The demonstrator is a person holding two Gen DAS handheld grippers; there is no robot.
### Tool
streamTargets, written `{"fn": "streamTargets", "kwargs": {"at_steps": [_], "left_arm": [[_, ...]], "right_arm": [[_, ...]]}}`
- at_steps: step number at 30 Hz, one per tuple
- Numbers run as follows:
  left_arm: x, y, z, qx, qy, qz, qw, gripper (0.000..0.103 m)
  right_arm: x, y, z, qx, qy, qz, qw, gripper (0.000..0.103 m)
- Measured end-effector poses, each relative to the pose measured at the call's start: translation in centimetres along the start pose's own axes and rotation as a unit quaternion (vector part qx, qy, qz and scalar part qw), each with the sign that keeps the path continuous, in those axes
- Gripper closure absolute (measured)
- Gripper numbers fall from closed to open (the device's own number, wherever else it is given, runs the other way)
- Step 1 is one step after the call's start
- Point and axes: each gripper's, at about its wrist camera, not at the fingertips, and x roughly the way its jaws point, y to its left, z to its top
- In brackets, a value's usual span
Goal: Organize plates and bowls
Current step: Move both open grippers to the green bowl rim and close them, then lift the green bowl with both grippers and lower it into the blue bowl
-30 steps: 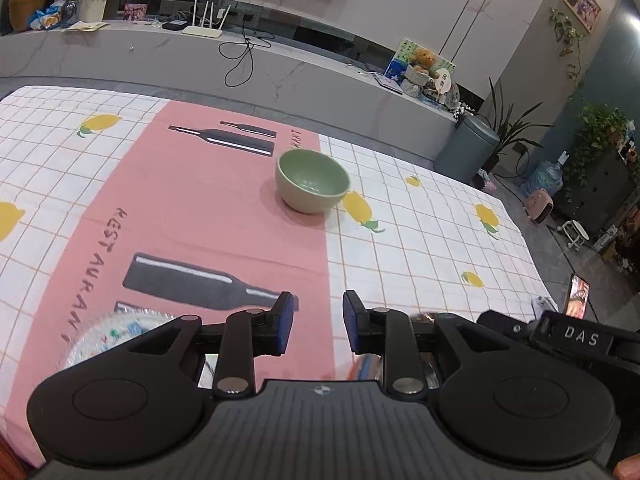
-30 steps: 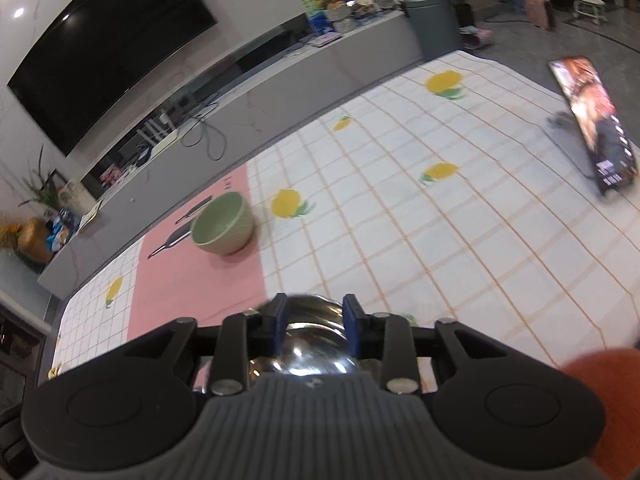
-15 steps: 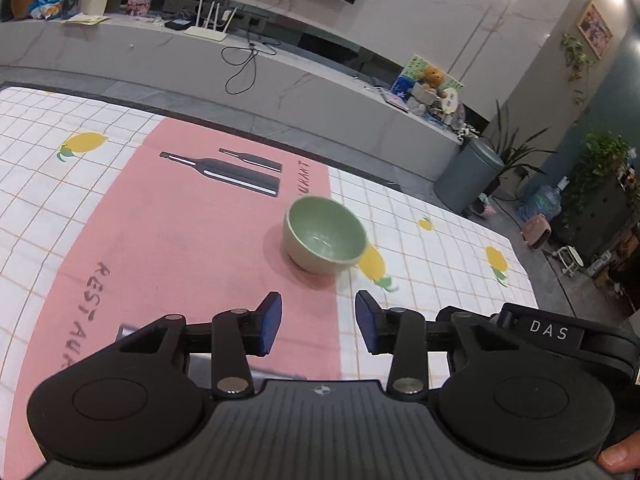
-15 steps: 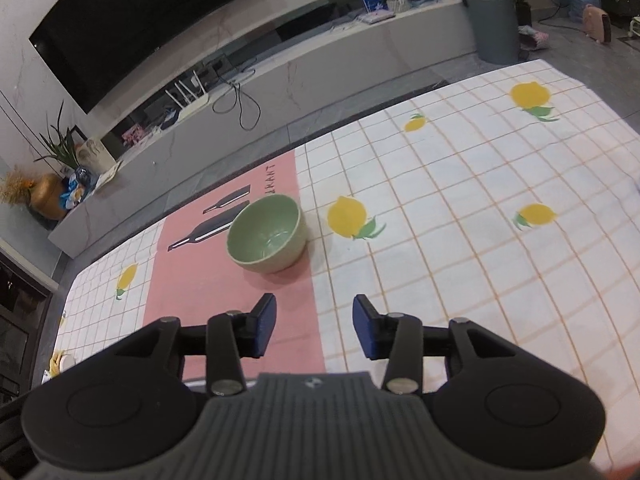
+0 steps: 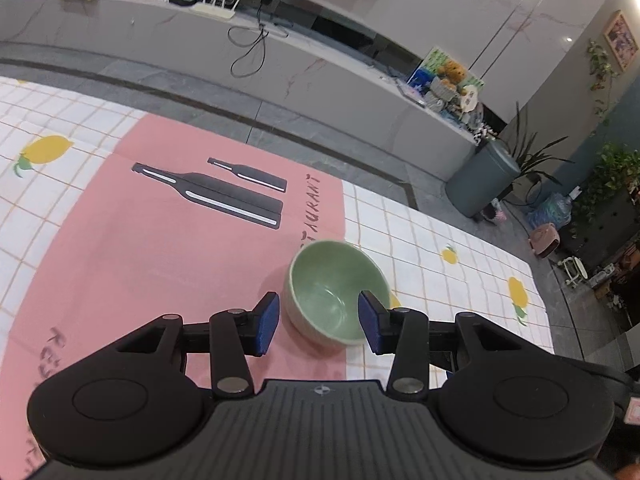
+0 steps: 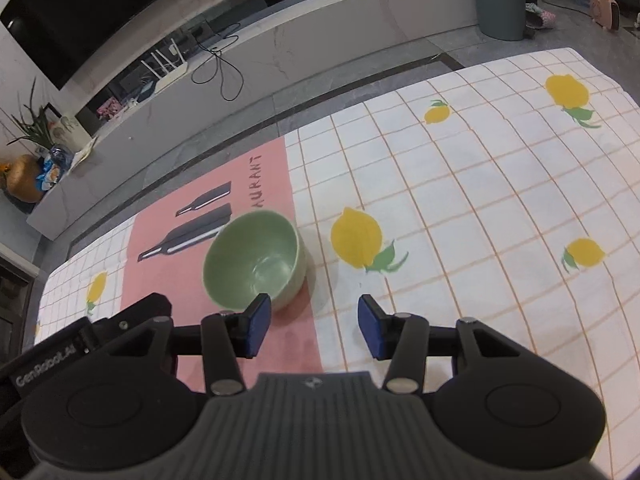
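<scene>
A pale green bowl (image 5: 334, 294) stands upright on the pink placemat (image 5: 140, 248), at its right edge. My left gripper (image 5: 319, 327) is open and held above the bowl's near side, one blue pad to each side of it; whether they touch it I cannot tell. In the right wrist view the same bowl (image 6: 254, 260) lies just ahead and left of my open, empty right gripper (image 6: 310, 327); its left fingertip (image 6: 256, 326) is close to the bowl's near rim. The left gripper's body (image 6: 80, 344) shows at the lower left there.
The table wears a white checked cloth with lemon prints (image 6: 460, 216). Its far edge drops to a grey floor, with a long grey counter (image 5: 280, 68) and a grey bin (image 5: 482, 184) beyond.
Both grippers have moved forward toward the green bowl and opened wider. The right gripper, which held a shiny metal bowl a second ago, is now empty.
</scene>
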Motion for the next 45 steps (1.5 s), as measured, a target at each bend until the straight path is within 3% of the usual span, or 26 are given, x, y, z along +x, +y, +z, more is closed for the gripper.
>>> {"fn": "streamTargets", "kwargs": {"at_steps": [3, 11, 15, 19, 23, 31, 45], "left_arm": [[1.9, 0.0, 0.4, 0.003, 0.01, 0.016, 0.9998, 0.053], [5.9, 0.6, 0.9, 0.0, 0.043, 0.035, 0.9985, 0.059], [7.3, 0.9, 1.2, -0.005, 0.06, 0.038, 0.9975, 0.077], [8.0, 1.1, 1.1, -0.006, 0.073, 0.045, 0.9963, 0.091], [7.9, 1.1, 1.2, -0.01, 0.077, 0.049, 0.9958, 0.092], [5.3, 0.1, 0.5, -0.004, 0.069, 0.063, 0.9957, 0.093], [-4.8, -2.3, -2.0, -0.007, 0.061, 0.073, 0.9955, 0.092]], "right_arm": [[1.6, 0.5, 0.8, 0.01, 0.015, 0.009, 1.0, 0.059], [5.6, 1.3, 1.7, 0.022, 0.042, -0.017, 0.999, 0.069], [7.1, 1.0, 2.0, 0.037, 0.06, -0.016, 0.997, 0.083], [7.8, 0.9, 2.0, 0.047, 0.066, -0.01, 0.997, 0.089], [7.8, 1.5, 2.0, 0.028, 0.06, -0.016, 0.998, 0.092], [5.8, 1.2, 1.0, 0.028, 0.059, -0.008, 0.998, 0.094], [-4.7, 1.9, -2.7, -0.004, 0.042, 0.042, 0.998, 0.094]]}}
